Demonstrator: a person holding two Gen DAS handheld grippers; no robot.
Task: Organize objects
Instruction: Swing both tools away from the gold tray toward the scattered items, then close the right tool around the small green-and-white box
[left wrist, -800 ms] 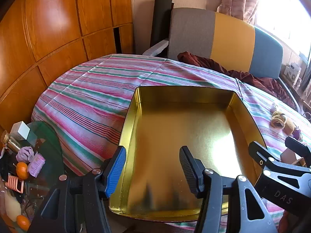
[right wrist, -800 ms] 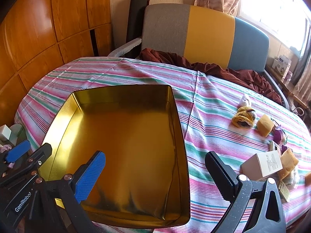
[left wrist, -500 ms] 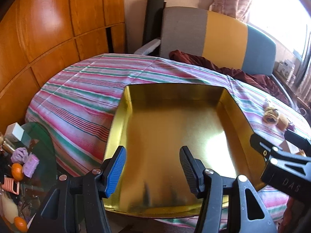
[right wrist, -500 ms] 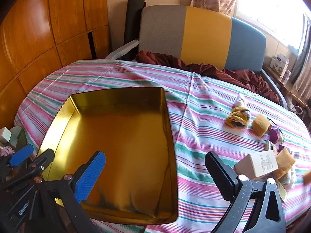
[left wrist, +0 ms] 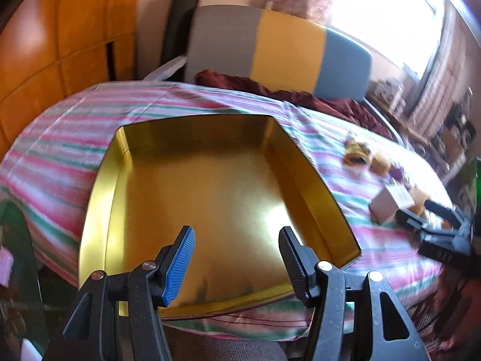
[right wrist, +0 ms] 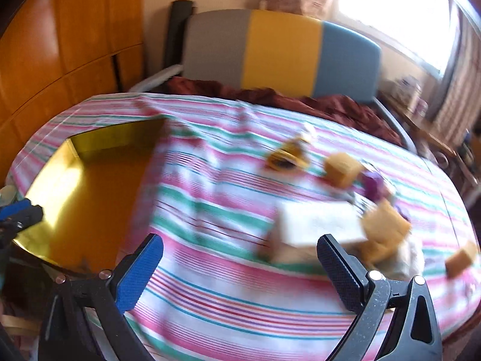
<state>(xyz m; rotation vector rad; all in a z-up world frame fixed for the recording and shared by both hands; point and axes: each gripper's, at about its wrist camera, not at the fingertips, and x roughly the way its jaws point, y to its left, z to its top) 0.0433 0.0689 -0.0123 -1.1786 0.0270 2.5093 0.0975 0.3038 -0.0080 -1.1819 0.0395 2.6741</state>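
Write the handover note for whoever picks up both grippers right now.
Left gripper: open, empty, held over the near end of the gold tin tray.
Right gripper: open, empty, pointed at the white carton on the striped cloth.
Tray: nothing in it.
Loose items, all right of the tray on the cloth: the carton, tan blocks, a purple item, a yellow-and-dark bundle. The view is blurred, so their exact identity is unclear.
Done: nothing packed.
Left: probably move every item into the tray, carton likely first.
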